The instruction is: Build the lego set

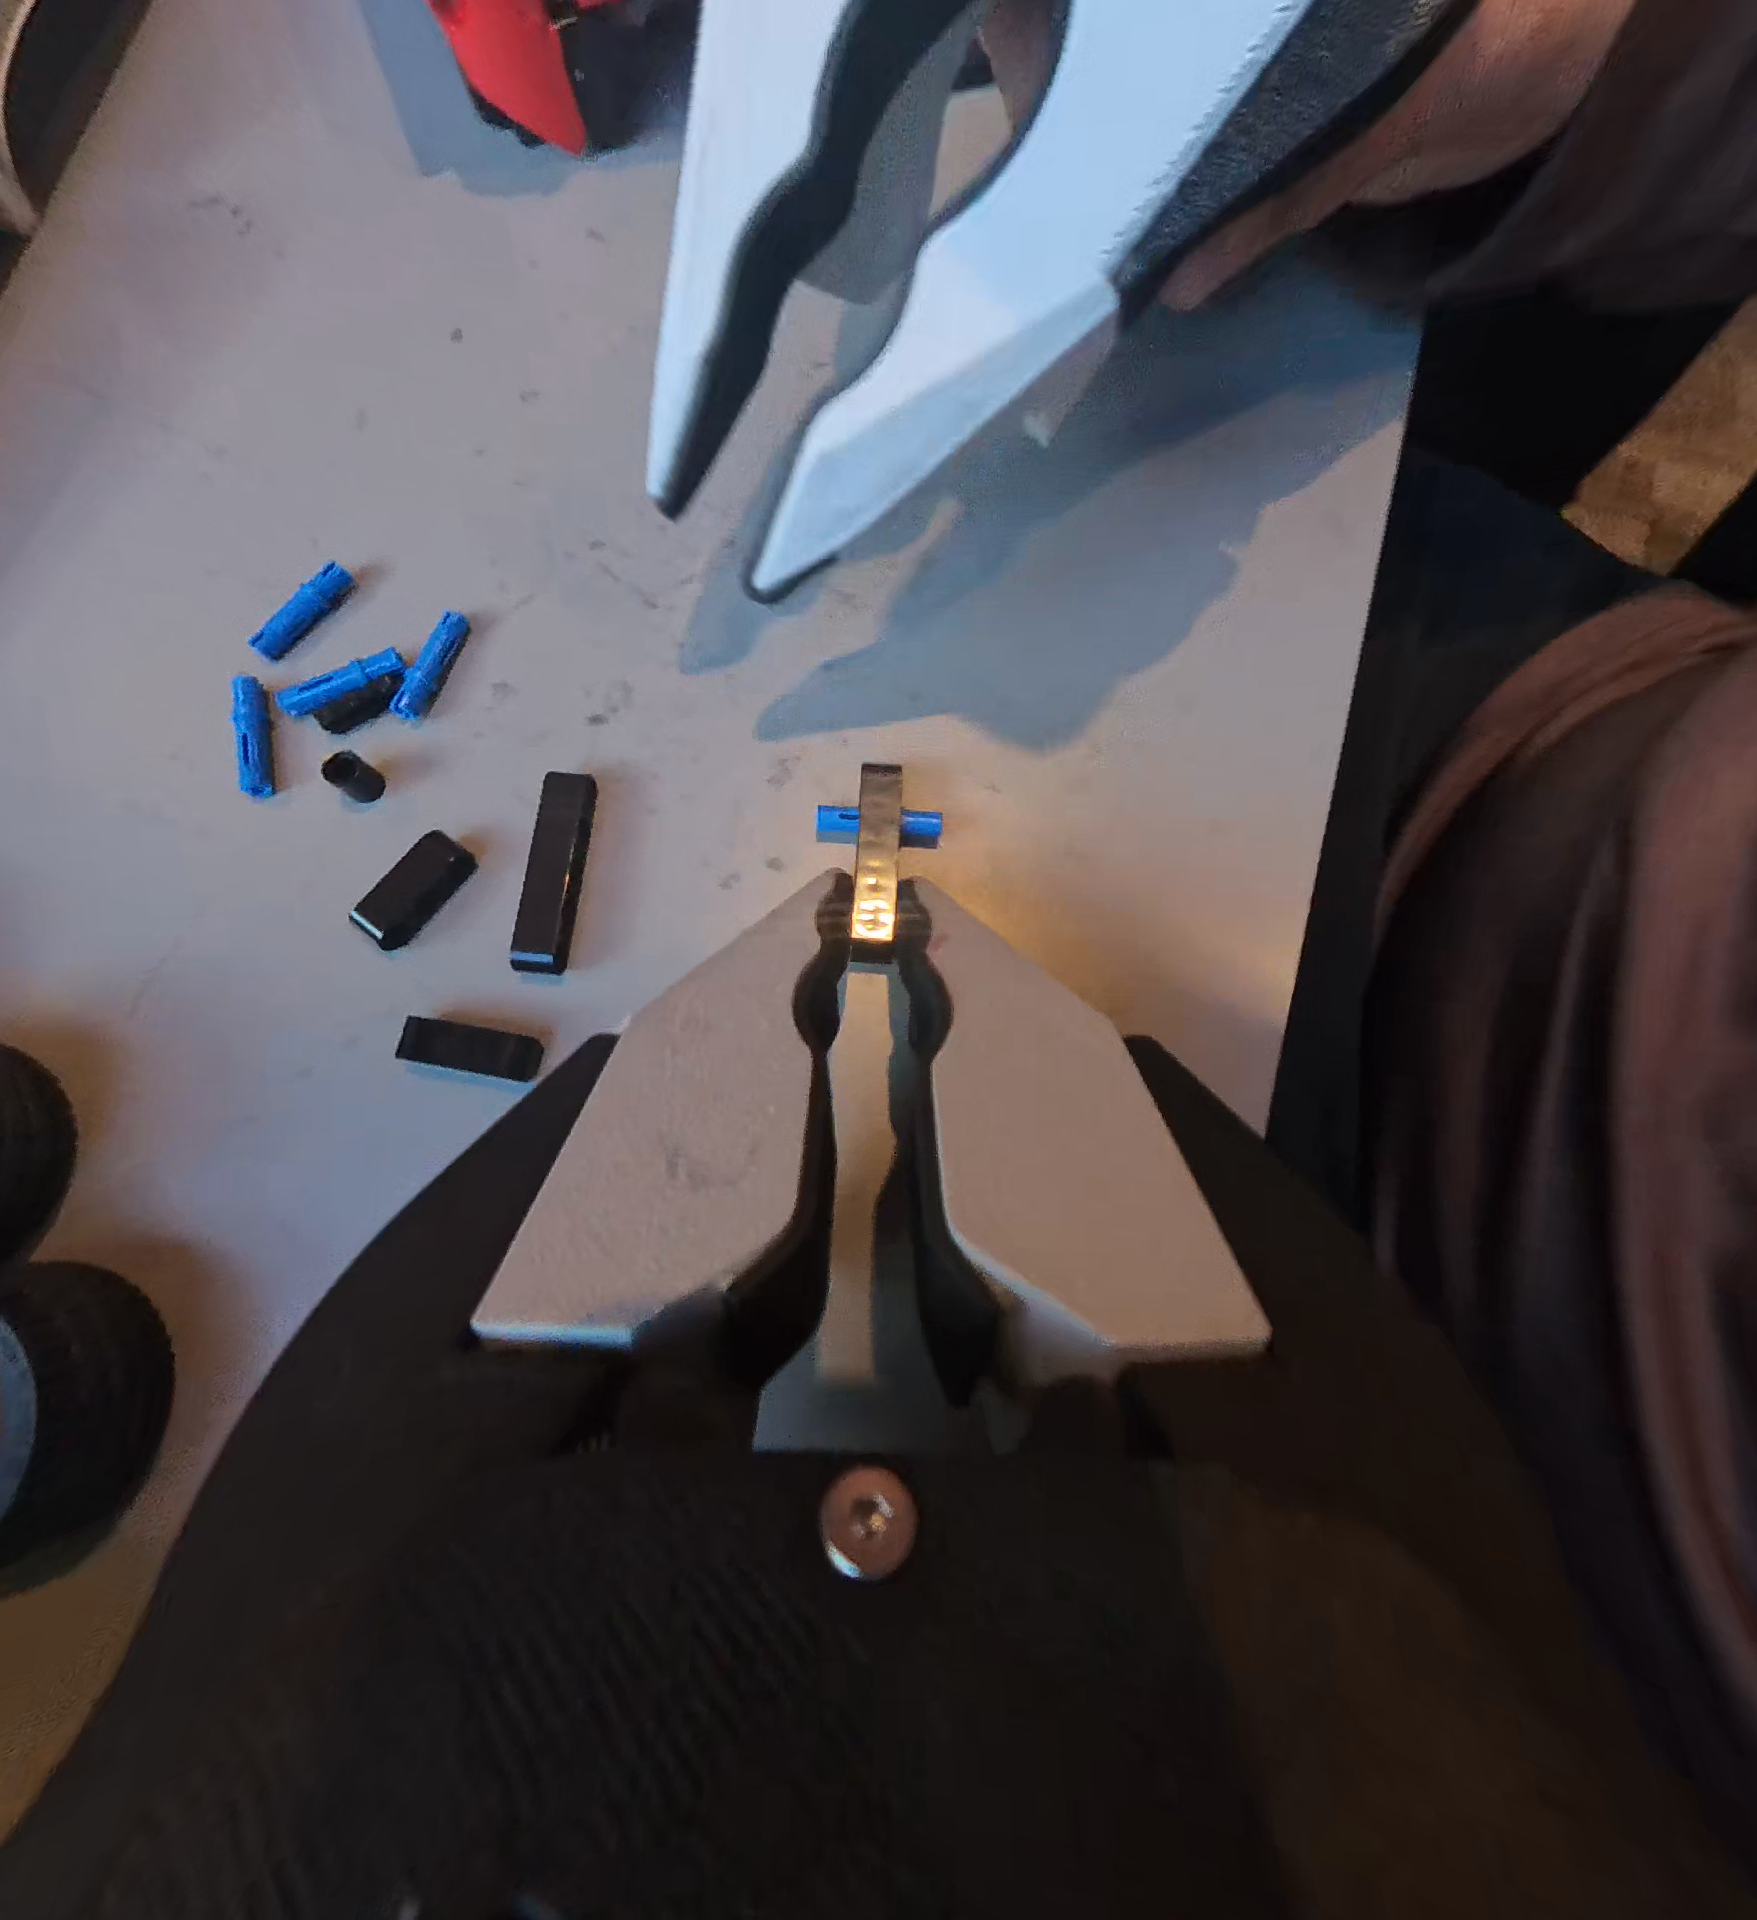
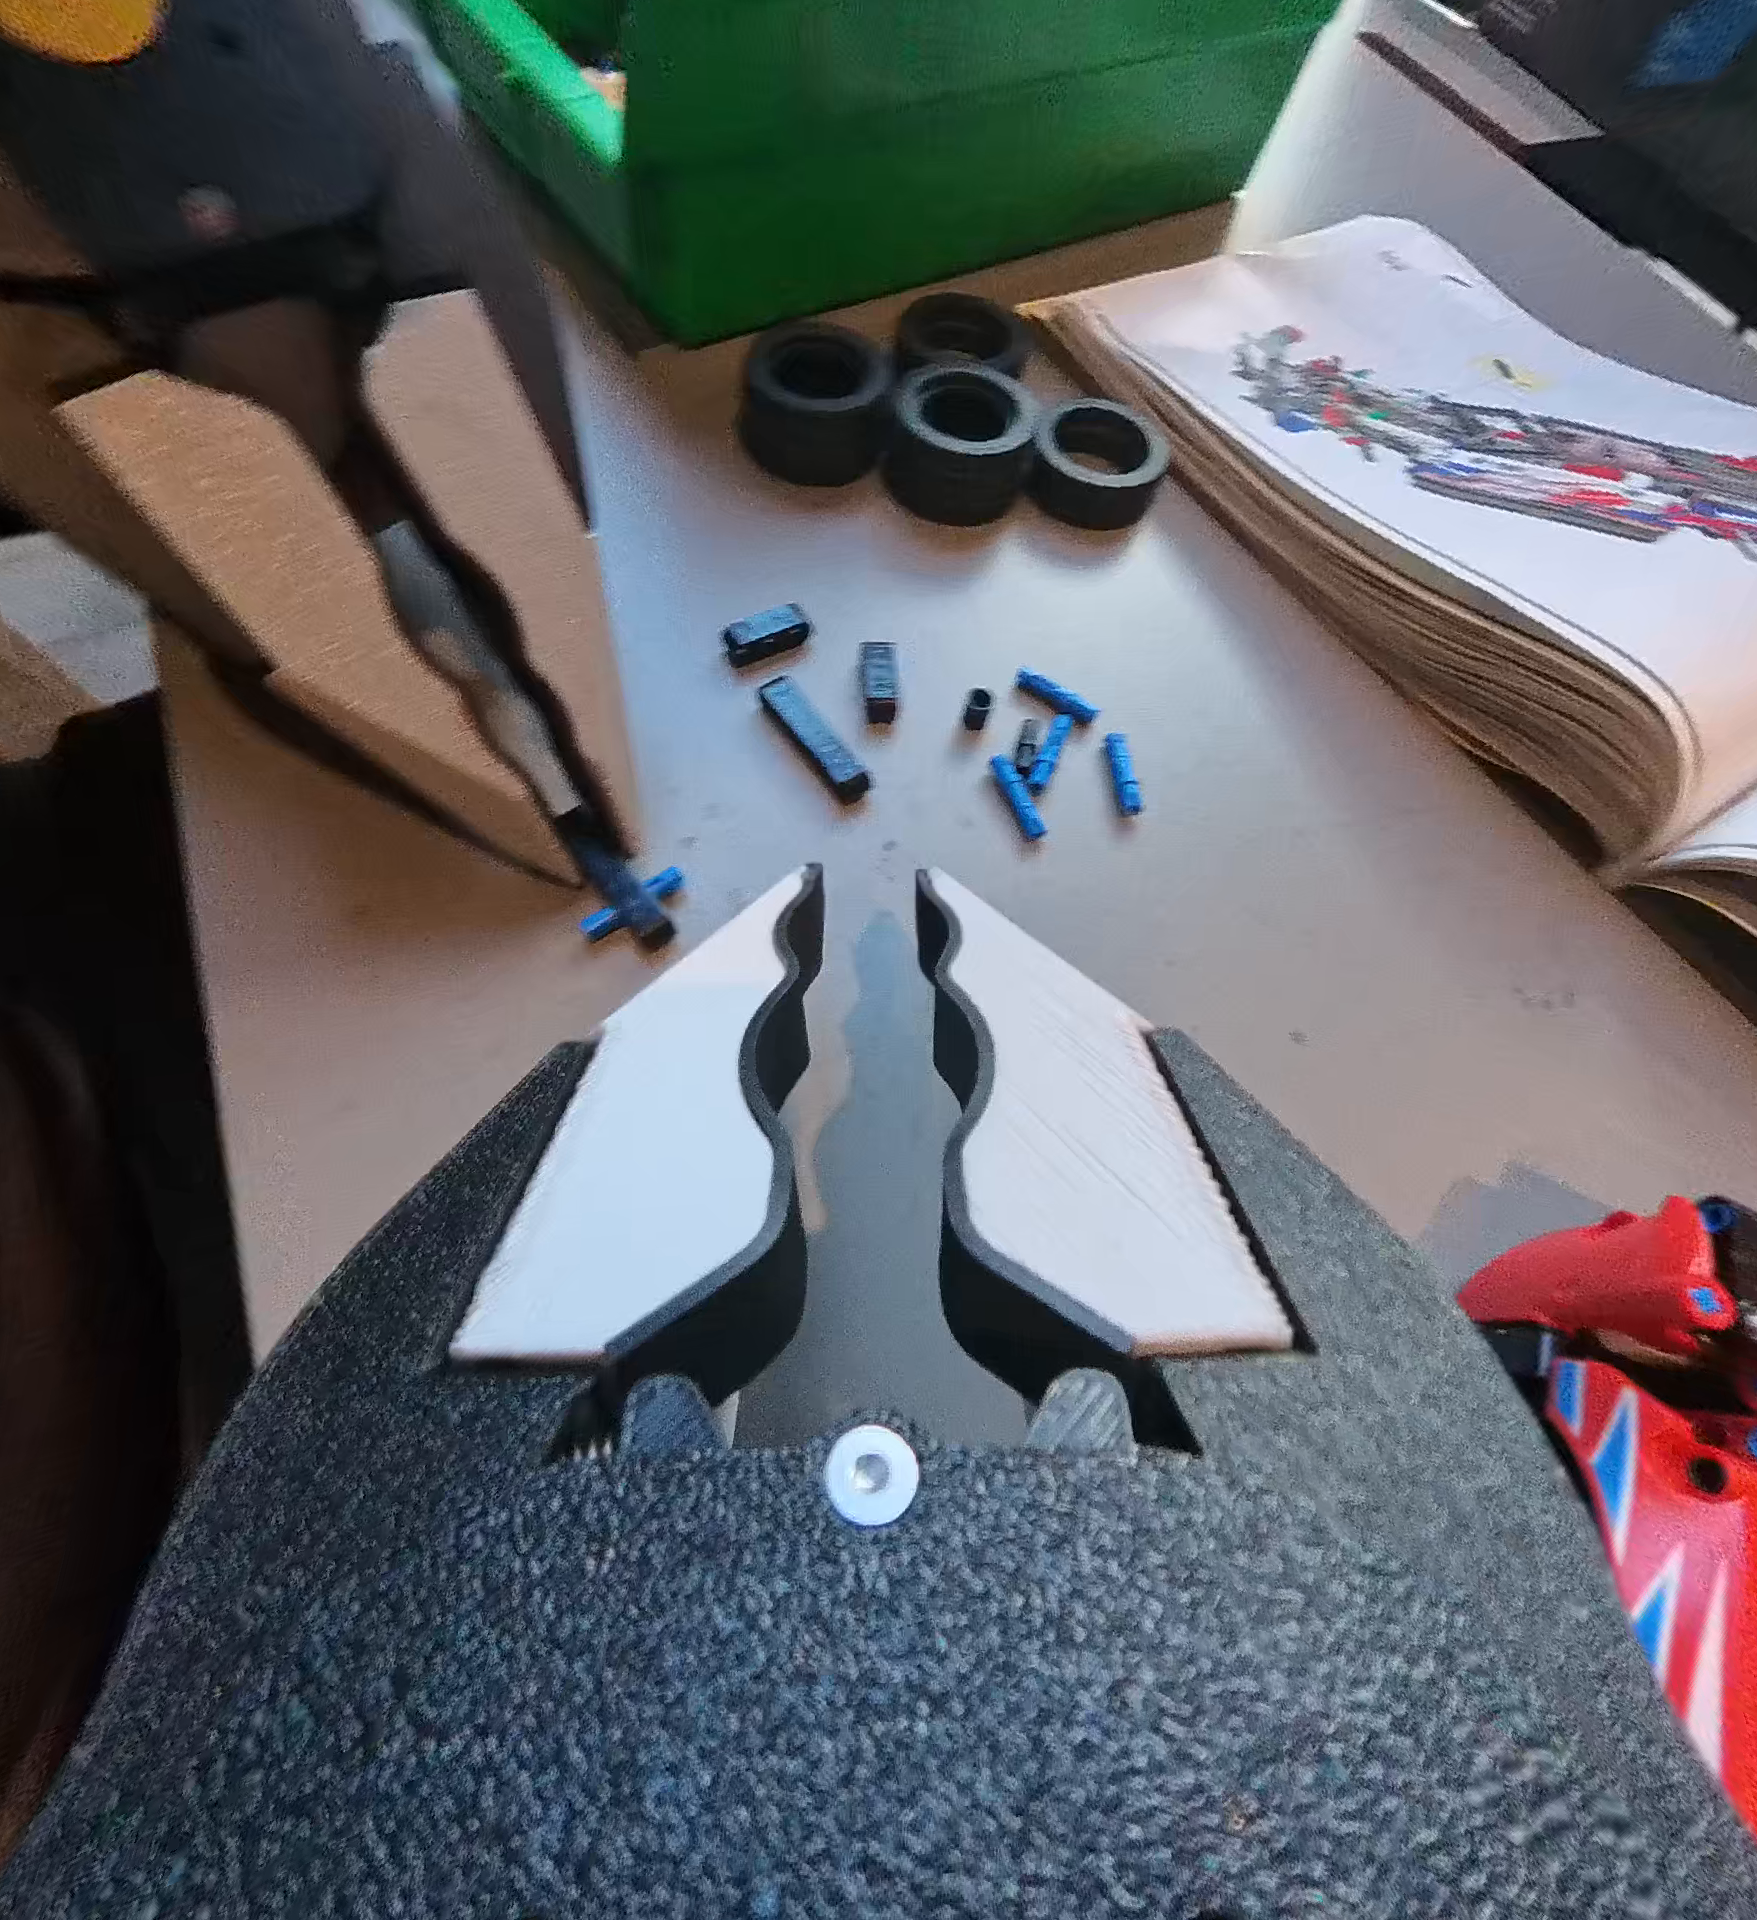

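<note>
Your left tool (image 1: 872,894) is clamped on a black beam (image 1: 879,831), gripping its near end; the beam's far end sticks out past the fingertips. A blue pin (image 1: 879,823) runs crosswise through the beam near that far end, poking out both sides. From the right wrist view the same beam (image 2: 635,896) with its pin (image 2: 635,902) sits low over the desk (image 2: 1269,935); contact with the surface can't be confirmed.

Your right tool (image 2: 869,883) is held at a narrow gap, nothing between the fingers. In the left wrist view it hangs ahead of your left tool (image 1: 739,540), tips pointing down toward the desk, apart from the beam.

Ahead of the right tool: loose black beams (image 2: 812,738) and, to their right, a scatter of blue pins (image 2: 1050,748) with a small black connector (image 2: 976,709) among them. Farther ahead, four black tires (image 2: 957,426), then a green bin (image 2: 853,208). Ahead-right lies an open instruction booklet (image 2: 1476,499). Beside the right tool on its right is the red partly built model (image 2: 1684,1403).

From the left tool, the loose beams (image 1: 552,873) and pins (image 1: 354,675) lie ahead-left; two tires (image 1: 12,1299) sit at its left.
</note>
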A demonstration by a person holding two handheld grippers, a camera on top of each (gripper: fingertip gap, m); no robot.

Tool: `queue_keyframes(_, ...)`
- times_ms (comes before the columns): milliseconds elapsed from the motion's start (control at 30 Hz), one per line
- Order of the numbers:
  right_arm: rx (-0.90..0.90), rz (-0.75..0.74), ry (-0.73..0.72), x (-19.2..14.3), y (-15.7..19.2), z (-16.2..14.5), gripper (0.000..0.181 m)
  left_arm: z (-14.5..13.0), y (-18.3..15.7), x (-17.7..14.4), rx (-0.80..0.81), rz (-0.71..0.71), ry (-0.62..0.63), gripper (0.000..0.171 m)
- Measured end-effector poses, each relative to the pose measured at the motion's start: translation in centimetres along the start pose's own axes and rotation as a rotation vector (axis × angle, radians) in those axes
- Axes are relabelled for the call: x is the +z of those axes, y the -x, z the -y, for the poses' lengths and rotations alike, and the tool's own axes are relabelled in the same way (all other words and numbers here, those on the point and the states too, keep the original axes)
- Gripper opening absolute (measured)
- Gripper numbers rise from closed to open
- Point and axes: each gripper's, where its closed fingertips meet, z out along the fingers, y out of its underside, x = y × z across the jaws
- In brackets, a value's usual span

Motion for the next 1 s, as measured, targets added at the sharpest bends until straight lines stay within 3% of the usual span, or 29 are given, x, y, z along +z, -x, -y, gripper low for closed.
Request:
queue_keyframes(200,0.047,-0.053,0.02,1.9,-3.1,0.7,0.018,-0.4,0.7,-0.5,-0.169,0.109,-0.012,0.006)
queue_keyframes(467,0.012,0.006,0.194,5.0,-4.1,-0.7,0.019,-0.5,-0.8,-1.0,-0.252,0.034,-0.045,0.025)
queue_keyframes(667,0.082,0.094,0.206,5.0,-3.7,-0.9,0.004,-0.1,-0.3,-1.7,-0.254,0.046,-0.095,0.026)
queue_keyframes(800,0.045,0.106,0.192,3.8,-2.4,-1.0,0.004,-0.1,1.9,-2.3,-0.145,0.166,-0.088,0.027)
queue_keyframes(1000,0.068,0.179,0.15,1.3,0.5,-0.8,0.004,1.4,3.6,-1.2,0.19,0.287,-0.004,0.034)
